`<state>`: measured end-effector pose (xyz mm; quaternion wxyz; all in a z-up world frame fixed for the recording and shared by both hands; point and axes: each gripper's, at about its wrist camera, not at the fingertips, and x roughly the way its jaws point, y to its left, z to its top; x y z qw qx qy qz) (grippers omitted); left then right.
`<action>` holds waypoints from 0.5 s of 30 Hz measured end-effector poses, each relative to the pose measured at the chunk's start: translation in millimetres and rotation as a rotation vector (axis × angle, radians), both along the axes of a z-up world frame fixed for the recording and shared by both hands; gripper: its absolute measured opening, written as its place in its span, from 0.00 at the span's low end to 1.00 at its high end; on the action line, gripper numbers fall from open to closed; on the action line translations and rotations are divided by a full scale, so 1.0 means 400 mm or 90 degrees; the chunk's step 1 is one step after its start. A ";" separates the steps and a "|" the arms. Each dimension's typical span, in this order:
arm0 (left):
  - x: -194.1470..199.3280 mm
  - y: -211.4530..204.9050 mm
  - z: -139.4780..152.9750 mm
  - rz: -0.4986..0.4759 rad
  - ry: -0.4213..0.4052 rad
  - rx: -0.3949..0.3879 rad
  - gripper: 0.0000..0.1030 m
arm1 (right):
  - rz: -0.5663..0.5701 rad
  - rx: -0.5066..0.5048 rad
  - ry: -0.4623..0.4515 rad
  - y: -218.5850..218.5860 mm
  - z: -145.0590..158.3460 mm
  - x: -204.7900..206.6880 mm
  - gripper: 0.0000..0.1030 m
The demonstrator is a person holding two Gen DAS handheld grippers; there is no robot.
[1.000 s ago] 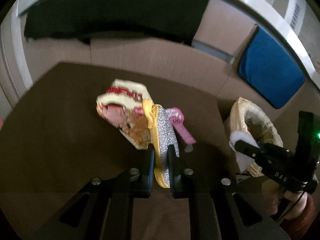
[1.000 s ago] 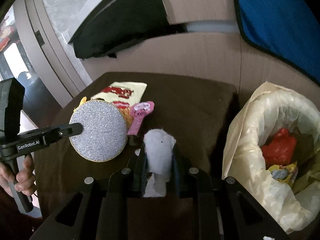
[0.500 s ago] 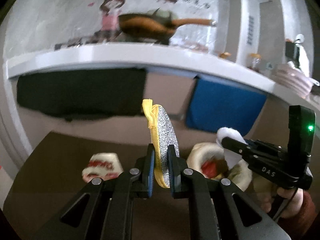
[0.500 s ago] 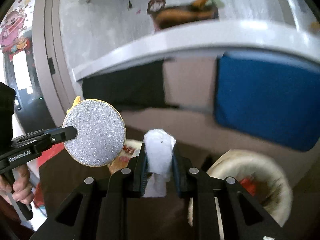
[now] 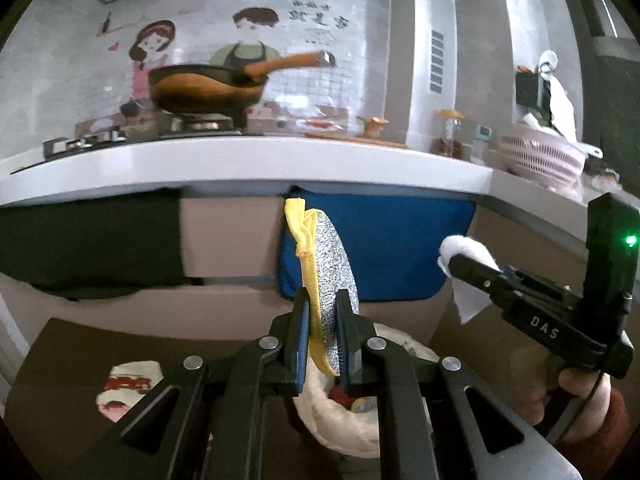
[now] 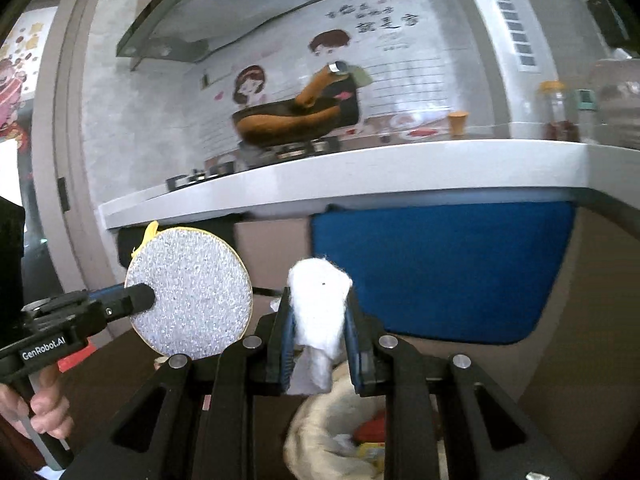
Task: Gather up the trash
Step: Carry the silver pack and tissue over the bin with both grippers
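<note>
Lined bin (image 5: pixel 320 408) sits directly below both. Left hand-held gripper (image 5: pixel 322 344) clamps round scouring pad (image 5: pixel 332 276) edge-up; right hand-held gripper (image 6: pixel 320 344) clamps white tissue wad (image 6: pixel 318 308).

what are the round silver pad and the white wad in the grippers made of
Round pad: looks like glittery metallic scouring fabric, speckled and sparkly, with a yellow cloth edge. White wad: probably soft tissue or cotton, matte and fuzzy at the rim, crumpled where the right gripper pinches it.
</note>
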<state>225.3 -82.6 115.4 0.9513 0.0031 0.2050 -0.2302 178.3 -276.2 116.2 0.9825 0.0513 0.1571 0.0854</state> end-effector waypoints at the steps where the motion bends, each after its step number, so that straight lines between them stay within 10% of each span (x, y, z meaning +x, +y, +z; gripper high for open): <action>1: 0.011 -0.017 -0.012 -0.005 0.008 0.004 0.12 | -0.008 -0.006 0.002 -0.011 -0.006 -0.002 0.20; 15: 0.102 -0.105 -0.164 -0.014 0.100 0.039 0.12 | -0.040 0.009 0.083 -0.097 -0.150 0.063 0.21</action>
